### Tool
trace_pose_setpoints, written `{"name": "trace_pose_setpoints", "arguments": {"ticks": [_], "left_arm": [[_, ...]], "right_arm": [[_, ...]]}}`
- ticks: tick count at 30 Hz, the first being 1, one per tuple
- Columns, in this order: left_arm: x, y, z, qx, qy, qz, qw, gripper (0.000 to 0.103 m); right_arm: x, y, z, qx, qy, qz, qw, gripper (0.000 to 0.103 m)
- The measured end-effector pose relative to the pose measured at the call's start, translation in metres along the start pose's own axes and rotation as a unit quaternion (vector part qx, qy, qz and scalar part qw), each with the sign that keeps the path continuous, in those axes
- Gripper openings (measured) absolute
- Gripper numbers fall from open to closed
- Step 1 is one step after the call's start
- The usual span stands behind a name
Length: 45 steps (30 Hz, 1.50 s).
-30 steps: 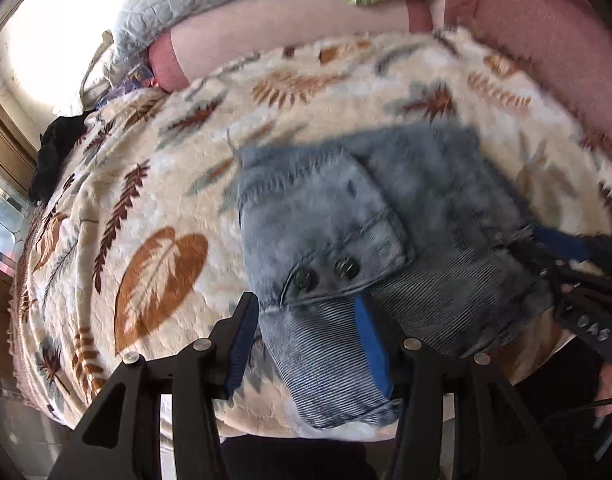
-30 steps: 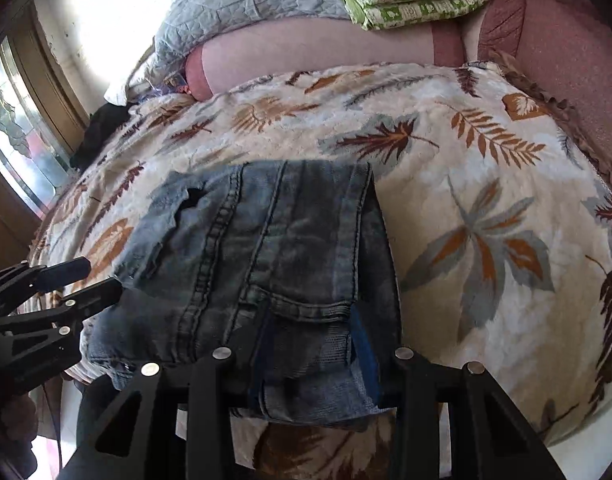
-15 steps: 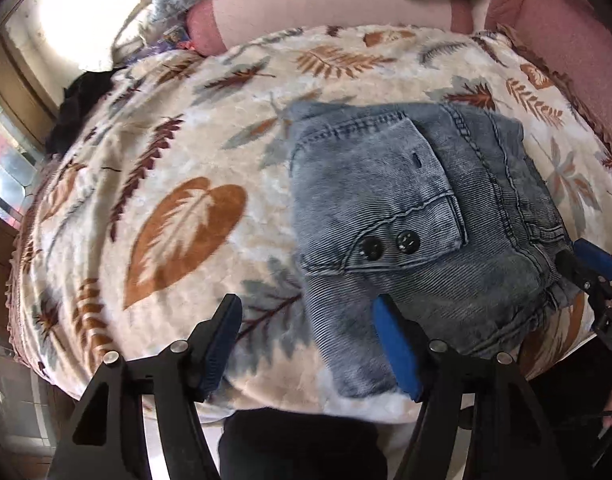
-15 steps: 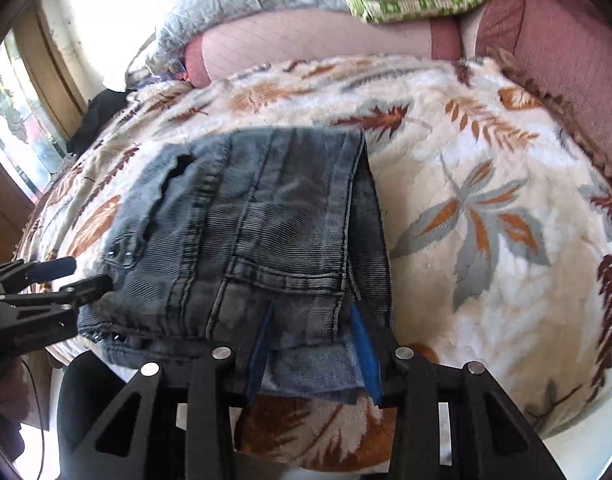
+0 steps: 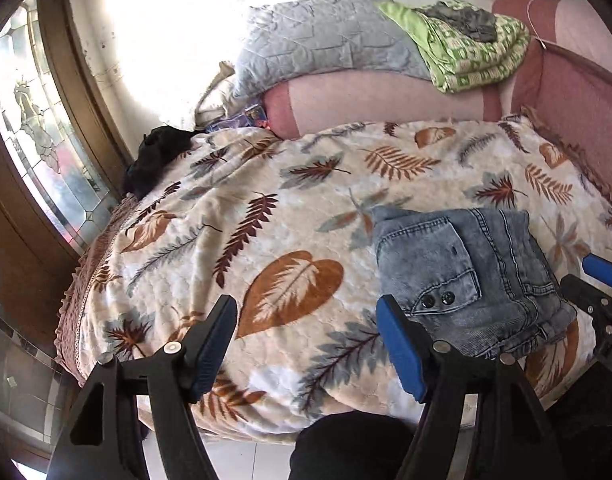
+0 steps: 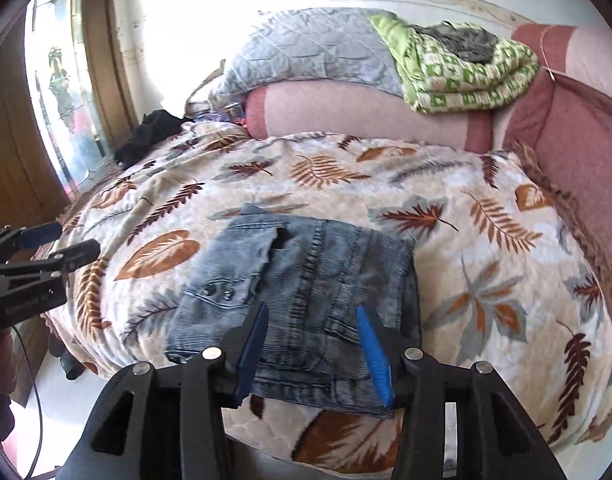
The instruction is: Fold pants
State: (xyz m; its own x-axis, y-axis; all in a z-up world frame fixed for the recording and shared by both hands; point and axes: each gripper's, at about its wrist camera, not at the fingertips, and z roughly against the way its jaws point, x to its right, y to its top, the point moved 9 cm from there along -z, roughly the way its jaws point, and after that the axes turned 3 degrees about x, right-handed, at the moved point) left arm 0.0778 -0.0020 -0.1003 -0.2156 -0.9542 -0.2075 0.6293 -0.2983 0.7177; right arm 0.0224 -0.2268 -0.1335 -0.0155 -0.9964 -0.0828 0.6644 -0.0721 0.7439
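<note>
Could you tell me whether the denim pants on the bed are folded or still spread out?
Folded: the denim pants lie as a compact layered rectangle on the leaf-print blanket, pocket flap on top, with no legs extending.

White letters "DA", cut off at frame edge, on right claw (image 5: 604, 280) body.

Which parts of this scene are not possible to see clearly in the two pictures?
- Folded grey-blue denim pants: near edge, left wrist view, hidden behind the left tool's blue pad.
- Pants' inner layers: both views, covered by the top fold.
- Right tool: left wrist view, cut off by the frame edge.
- Window wall: both views, washed out by glare.
</note>
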Motion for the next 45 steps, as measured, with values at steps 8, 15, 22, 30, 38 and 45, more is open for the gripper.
{"name": "trace_pose_setpoints", "arguments": {"ticks": [8, 15, 22, 30, 38, 45], "left_arm": [[-0.017, -0.001, 0.005, 0.003, 0.004, 0.019, 0.9998, 0.073], [-0.021, -0.007, -0.004, -0.007, 0.008, 0.025, 0.9996, 0.073], [-0.017, -0.01, -0.013, -0.019, 0.006, 0.021, 0.9996, 0.073], [-0.006, -0.025, -0.04, -0.056, -0.002, 0.013, 0.9983, 0.073], [0.002, -0.031, -0.057, -0.075, -0.004, 0.009, 0.9972, 0.073], [0.006, -0.034, -0.068, -0.084, -0.008, 0.006, 0.9964, 0.073]], "right_arm": [[-0.034, 0.01, 0.01, 0.014, 0.008, 0.035, 0.999, 0.054], [-0.041, 0.007, 0.005, 0.007, 0.009, 0.047, 0.999, 0.056], [-0.031, 0.002, -0.004, -0.002, 0.009, 0.033, 0.999, 0.056], [0.001, -0.007, -0.021, -0.022, -0.007, -0.004, 1.0, 0.057], [0.031, -0.014, -0.033, -0.033, -0.021, -0.035, 0.999, 0.057], [0.046, -0.015, -0.039, -0.037, -0.031, -0.05, 0.998, 0.057]]}}
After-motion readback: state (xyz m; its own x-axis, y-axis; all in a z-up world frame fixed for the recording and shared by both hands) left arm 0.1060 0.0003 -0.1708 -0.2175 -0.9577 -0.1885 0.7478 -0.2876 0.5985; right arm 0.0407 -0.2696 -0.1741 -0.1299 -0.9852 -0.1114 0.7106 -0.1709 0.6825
